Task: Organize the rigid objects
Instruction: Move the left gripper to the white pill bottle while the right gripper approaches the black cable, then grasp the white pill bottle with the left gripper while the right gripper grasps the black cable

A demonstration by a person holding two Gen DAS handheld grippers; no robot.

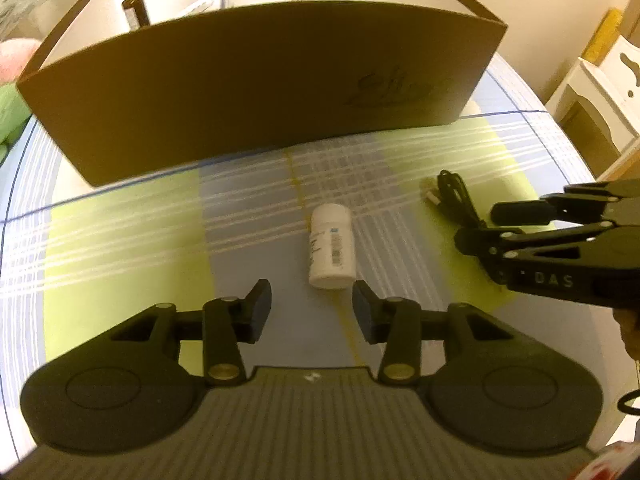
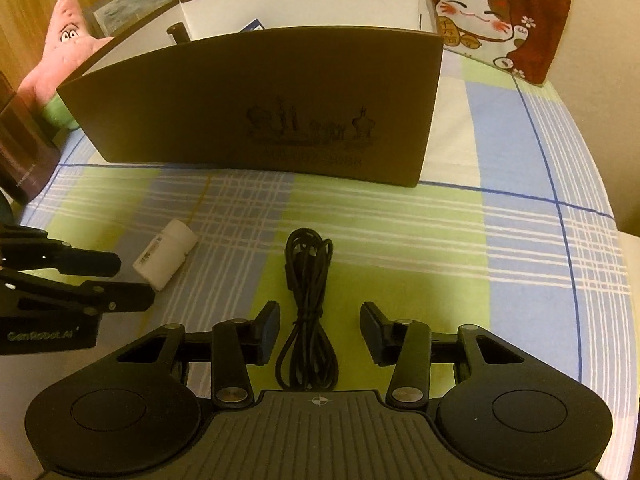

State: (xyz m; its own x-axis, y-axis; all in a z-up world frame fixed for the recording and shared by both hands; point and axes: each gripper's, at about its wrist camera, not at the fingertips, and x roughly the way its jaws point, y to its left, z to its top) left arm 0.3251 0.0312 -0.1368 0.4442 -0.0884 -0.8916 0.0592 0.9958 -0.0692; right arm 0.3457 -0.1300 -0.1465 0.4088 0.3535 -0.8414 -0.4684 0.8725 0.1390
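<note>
A white pill bottle (image 1: 332,247) lies on its side on the checked cloth, just ahead of my open, empty left gripper (image 1: 312,312); it also shows in the right wrist view (image 2: 166,254). A coiled black cable (image 2: 308,308) lies on the cloth, its near part between the fingers of my open right gripper (image 2: 320,332); it also shows in the left wrist view (image 1: 454,196). A brown open box (image 1: 256,84) stands behind both, also in the right wrist view (image 2: 260,108). A dark bottle (image 1: 135,10) and a blue-white packet stand inside it.
A pink star plush (image 2: 64,48) and a dark object (image 2: 24,152) sit left of the box. A red lucky-cat cloth (image 2: 488,12) hangs behind on the right. A white cabinet (image 1: 600,92) stands beyond the table's right edge.
</note>
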